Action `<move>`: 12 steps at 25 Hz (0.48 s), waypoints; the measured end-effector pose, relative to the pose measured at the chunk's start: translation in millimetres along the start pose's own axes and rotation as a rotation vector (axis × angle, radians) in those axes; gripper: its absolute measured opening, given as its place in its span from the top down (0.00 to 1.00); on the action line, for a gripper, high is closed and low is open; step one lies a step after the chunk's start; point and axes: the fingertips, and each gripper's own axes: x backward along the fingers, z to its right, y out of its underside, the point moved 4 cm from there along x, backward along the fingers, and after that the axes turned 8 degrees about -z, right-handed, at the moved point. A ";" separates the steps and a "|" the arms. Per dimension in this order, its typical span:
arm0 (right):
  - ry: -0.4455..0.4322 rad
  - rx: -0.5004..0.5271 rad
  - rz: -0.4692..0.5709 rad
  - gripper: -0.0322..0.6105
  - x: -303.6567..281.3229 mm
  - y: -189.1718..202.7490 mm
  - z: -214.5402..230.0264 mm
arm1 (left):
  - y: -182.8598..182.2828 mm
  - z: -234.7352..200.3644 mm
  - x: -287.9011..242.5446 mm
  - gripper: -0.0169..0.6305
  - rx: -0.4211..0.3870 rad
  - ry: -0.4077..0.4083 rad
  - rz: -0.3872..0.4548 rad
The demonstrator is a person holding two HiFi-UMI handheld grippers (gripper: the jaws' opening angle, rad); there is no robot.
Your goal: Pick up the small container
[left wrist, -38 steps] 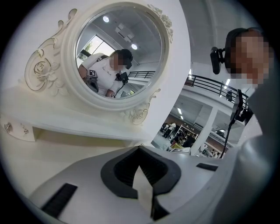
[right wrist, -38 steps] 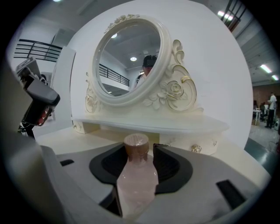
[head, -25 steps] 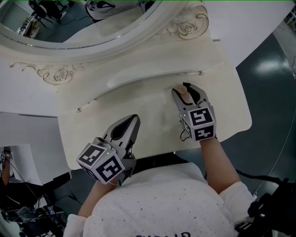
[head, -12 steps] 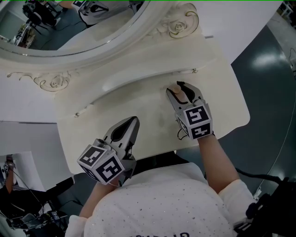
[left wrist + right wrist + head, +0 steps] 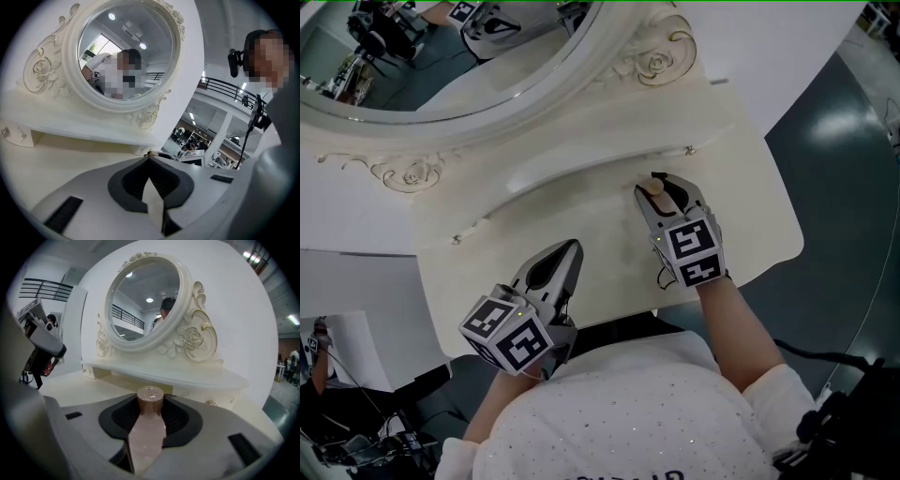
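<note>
The small container (image 5: 149, 401), pinkish with a round flat top, sits toward the back of the dressing table (image 5: 581, 202). It is between the pads of the right gripper (image 5: 659, 187), whose jaws have just been closing and now seem to clasp its sides. Its contents are hidden. The head view shows only its pale top, while the right gripper view shows its body. The left gripper (image 5: 572, 248) hovers near the table's front edge, jaws pressed together on nothing, facing the oval mirror (image 5: 126, 51).
</note>
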 end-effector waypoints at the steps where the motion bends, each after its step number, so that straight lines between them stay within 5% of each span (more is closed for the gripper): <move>1: -0.004 -0.005 -0.001 0.74 -0.6 -0.7 0.2 | 0.0 -0.6 0.7 0.97 0.002 -0.003 0.002; 12: -0.052 -0.081 -0.004 0.74 3.4 0.8 6.9 | -4.3 9.8 4.5 0.97 -0.032 -0.003 0.003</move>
